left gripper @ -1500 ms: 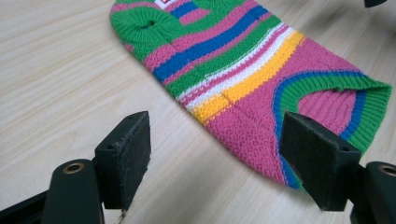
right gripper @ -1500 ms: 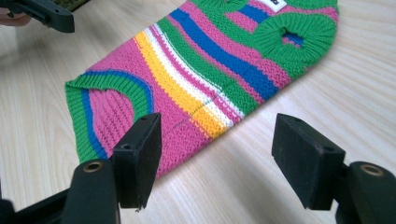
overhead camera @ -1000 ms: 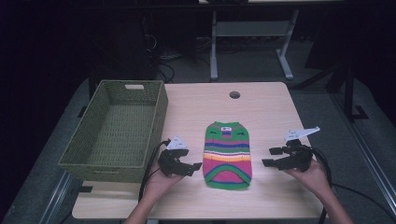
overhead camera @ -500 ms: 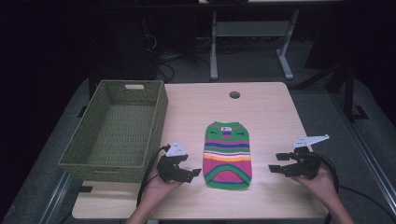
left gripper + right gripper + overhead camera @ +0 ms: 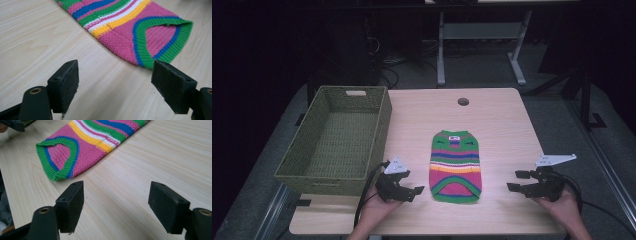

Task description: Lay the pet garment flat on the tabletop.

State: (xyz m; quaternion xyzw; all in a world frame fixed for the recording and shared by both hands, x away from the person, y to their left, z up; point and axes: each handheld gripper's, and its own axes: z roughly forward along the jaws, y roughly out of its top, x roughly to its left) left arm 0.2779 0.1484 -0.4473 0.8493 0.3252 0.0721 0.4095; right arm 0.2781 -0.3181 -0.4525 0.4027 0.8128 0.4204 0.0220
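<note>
A small striped knit sweater (image 5: 455, 166) in pink, green, blue, yellow and white lies flat on the wooden table (image 5: 492, 125), its green hem toward the near edge. My left gripper (image 5: 418, 191) sits low beside the hem's left corner, jaws open, pointing at the sweater (image 5: 140, 32). My right gripper (image 5: 514, 181) is off to the right of the sweater, open, with bare table between its jaws. In the right gripper view the hem (image 5: 60, 157) lies ahead and to the left. Neither gripper touches the cloth.
A green woven basket (image 5: 292, 167) stands at the table's left side, close behind my left hand. A round cable hole (image 5: 463, 101) lies at the far middle of the table. Dark floor and a desk frame (image 5: 482, 35) are beyond.
Both hands have drawn back toward the near edge of the table and a little lower. The right gripper has moved away from the sweater to the right. The sweater has not moved.
</note>
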